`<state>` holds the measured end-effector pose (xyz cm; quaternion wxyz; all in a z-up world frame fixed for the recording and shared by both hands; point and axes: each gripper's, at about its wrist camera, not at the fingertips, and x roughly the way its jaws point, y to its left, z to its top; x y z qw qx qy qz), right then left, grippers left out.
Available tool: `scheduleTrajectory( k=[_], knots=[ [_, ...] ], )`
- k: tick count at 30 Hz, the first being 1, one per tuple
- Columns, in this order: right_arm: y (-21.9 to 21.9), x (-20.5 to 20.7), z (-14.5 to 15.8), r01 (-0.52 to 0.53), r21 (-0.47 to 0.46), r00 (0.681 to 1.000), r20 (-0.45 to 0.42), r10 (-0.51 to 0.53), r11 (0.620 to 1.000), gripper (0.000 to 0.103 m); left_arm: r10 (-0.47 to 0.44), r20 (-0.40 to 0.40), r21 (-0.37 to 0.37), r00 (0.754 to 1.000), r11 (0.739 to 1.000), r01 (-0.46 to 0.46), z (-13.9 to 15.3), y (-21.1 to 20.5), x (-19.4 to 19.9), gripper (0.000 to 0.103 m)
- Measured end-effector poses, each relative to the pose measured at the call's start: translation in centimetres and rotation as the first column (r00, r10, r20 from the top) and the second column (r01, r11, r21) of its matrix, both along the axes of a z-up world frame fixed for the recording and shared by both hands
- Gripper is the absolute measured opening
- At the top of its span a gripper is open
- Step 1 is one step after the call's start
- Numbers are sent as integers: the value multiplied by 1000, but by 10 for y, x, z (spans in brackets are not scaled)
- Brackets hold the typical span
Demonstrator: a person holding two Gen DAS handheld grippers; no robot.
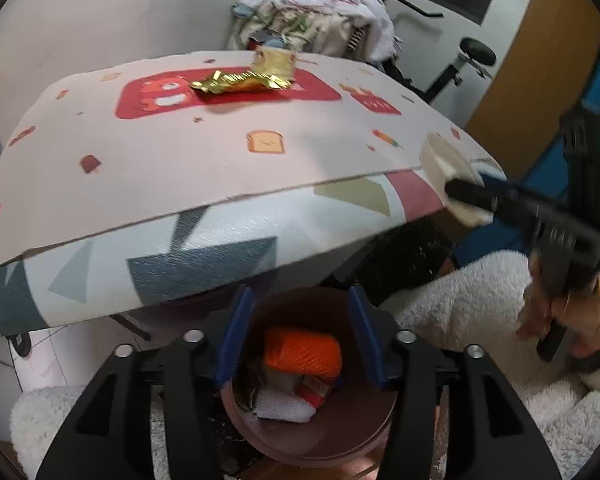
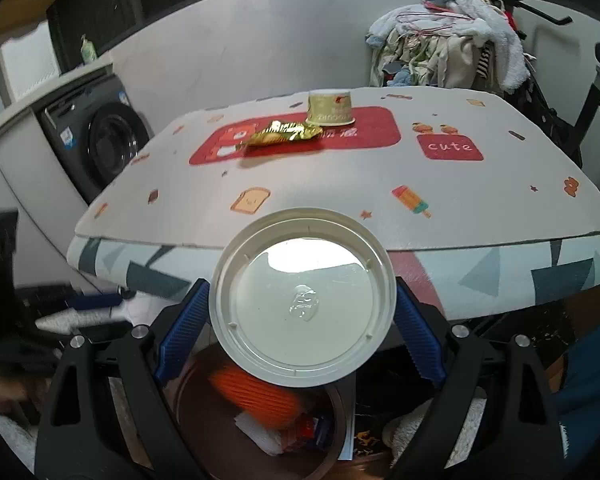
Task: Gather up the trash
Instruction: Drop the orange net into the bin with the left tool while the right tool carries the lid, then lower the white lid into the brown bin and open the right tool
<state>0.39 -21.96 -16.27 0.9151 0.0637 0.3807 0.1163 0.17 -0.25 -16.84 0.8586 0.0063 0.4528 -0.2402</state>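
My left gripper (image 1: 300, 336) is shut on the rim of a brown trash bin (image 1: 336, 436), held below the table's front edge; the bin holds an orange net and wrappers. My right gripper (image 2: 302, 320) is shut on a white plastic lid (image 2: 302, 300) and holds it above the bin (image 2: 204, 420). In the left wrist view the lid (image 1: 448, 164) shows at the table's right edge. A gold wrapper (image 1: 240, 82) (image 2: 282, 134) and a small paper cup (image 1: 274, 60) (image 2: 330, 110) lie on the red patch at the table's far side.
The table (image 2: 320, 184) has a cartoon-print cover. A pile of clothes (image 2: 448, 40) and an exercise bike (image 2: 596, 80) stand behind it. A washing machine (image 2: 100, 140) is at the left. White fluffy cloth (image 1: 460, 312) lies by the bin.
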Motion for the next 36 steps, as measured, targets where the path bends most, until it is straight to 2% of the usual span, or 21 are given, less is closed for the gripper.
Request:
scheduleTrajectory(
  k=[3,9,18,23,28,36],
  knots=[
    [8,-3,-7,-21,-17,1000,-16,21,1000,87,35,17,-10,999,999,-35,7,9,1,66],
    [22,-7,-21,-58,-38,997,-47,57,998,87,99,65,18,993,995,-100,15,24,1,85],
    [35,-10,-35,-104,-66,993,-72,99,992,88,142,169,85,975,984,-158,22,38,-5,90],
    [43,-11,-44,-130,-92,988,-91,122,987,88,164,202,56,966,982,-179,21,45,-11,91],
    [49,-10,-55,-150,-100,983,-123,137,984,88,198,212,52,957,976,-214,19,47,-12,92],
    [68,-11,-69,-212,-149,969,-160,188,966,89,190,197,84,962,974,-210,11,41,-9,92]
  ],
)
